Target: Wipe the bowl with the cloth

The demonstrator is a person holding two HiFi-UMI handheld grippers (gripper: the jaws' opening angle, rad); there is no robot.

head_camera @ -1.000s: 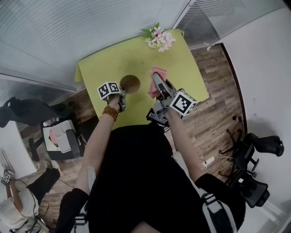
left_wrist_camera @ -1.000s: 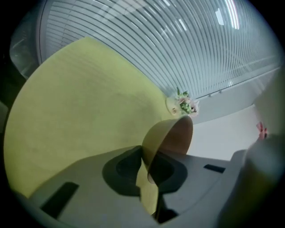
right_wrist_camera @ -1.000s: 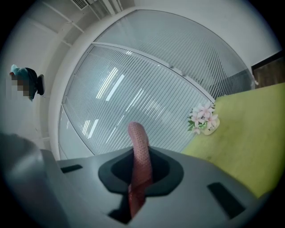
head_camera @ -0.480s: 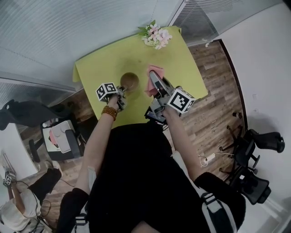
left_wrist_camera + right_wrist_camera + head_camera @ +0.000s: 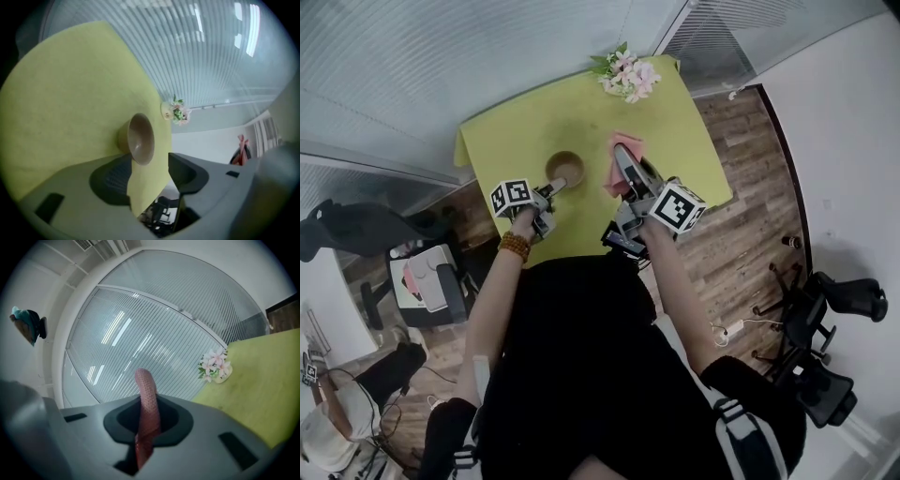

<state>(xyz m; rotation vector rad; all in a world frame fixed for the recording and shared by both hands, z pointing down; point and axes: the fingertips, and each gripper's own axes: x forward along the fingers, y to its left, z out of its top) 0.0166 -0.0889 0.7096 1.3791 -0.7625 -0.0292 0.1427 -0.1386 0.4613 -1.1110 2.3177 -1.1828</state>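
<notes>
Now that the left gripper has just spread its jaws wide and let go of the rim, the small, round, matte tan bowl stands free and upright on the lime-green table, just beyond the empty pads. The right gripper stays clamped on the limp pink, finely woven cloth beside the bowl. The wiping is probably finished or paused.

Green table, flowers at far corner, wood floor
</notes>
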